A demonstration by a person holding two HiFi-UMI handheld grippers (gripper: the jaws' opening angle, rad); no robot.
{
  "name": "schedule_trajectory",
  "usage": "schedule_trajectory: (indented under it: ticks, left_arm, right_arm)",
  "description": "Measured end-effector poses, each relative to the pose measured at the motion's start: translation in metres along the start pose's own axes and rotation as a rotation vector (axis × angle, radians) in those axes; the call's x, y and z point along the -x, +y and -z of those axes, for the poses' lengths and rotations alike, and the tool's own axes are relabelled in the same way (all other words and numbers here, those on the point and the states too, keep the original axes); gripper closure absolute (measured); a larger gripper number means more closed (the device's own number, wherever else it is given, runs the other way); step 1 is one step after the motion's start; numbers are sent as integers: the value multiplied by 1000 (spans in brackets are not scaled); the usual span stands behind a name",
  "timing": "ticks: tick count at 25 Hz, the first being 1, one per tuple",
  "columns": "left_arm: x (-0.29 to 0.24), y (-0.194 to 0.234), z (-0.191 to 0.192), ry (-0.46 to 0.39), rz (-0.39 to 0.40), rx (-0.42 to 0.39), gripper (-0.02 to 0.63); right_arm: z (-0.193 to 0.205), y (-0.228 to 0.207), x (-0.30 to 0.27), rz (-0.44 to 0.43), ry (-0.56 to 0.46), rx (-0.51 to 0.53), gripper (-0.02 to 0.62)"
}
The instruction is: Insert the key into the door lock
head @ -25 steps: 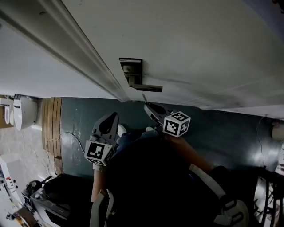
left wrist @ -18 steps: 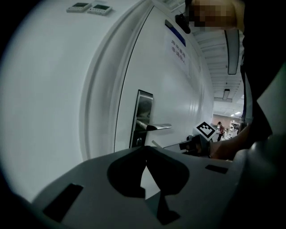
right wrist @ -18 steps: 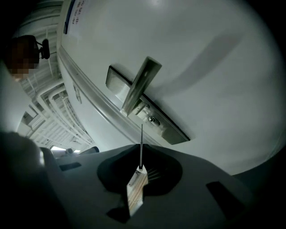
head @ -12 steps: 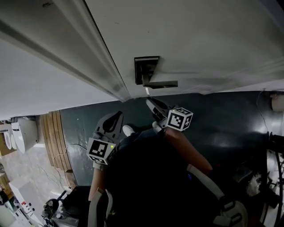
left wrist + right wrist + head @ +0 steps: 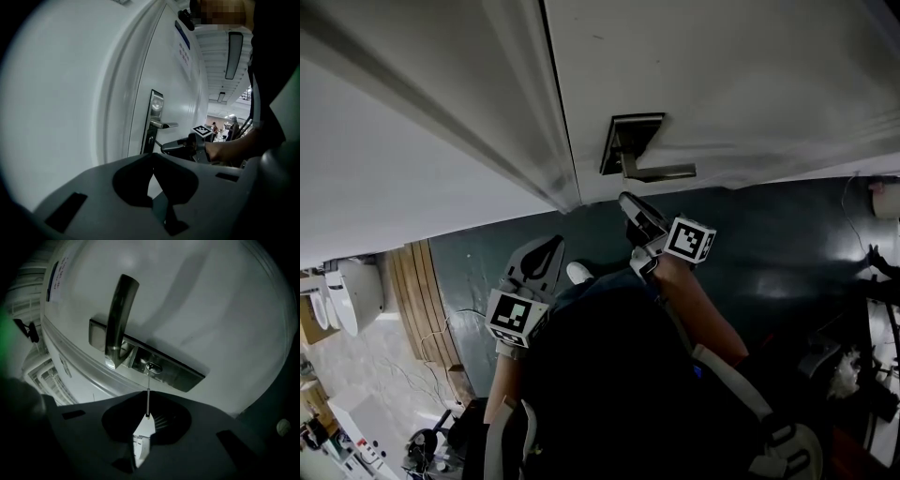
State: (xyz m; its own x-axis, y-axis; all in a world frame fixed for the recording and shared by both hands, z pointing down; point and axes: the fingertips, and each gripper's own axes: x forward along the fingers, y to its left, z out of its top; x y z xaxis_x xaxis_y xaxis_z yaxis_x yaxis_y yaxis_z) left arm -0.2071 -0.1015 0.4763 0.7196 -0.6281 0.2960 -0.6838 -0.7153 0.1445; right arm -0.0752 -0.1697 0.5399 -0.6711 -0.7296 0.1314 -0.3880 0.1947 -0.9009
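A white door carries a metal lock plate (image 5: 628, 142) with a lever handle (image 5: 661, 172). In the right gripper view the plate (image 5: 180, 373) shows a keyhole (image 5: 153, 367) just under the lever (image 5: 117, 319). My right gripper (image 5: 143, 439) is shut on a key (image 5: 146, 401) with a white head, whose thin blade reaches to the keyhole's mouth. In the head view the right gripper (image 5: 634, 208) sits just below the lever. My left gripper (image 5: 546, 251) hangs back from the door, jaws together and empty; from it I see the lock plate (image 5: 155, 112) and the right gripper (image 5: 176, 146).
The white door frame (image 5: 525, 112) runs to the left of the lock. The floor (image 5: 787, 244) below is dark green. A toilet (image 5: 352, 291) and wooden slats (image 5: 412, 281) lie at the far left, with cables and gear at the lower corners.
The view has swung, bringing the lock plate closer and further right. My right gripper has moved up toward the plate with the key. The left gripper has barely moved.
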Motion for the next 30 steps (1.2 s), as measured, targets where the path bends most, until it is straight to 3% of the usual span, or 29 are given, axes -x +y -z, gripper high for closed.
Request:
schedule_trajectory:
  ticks: [5, 30]
  left_arm:
    - [5, 6, 2, 5, 5, -3, 598]
    - [12, 9, 1, -8, -27, 21, 598]
  right_arm:
    - [-1, 1, -8, -27, -15, -83, 563]
    - [-6, 2, -13, -54, -9, -249, 563]
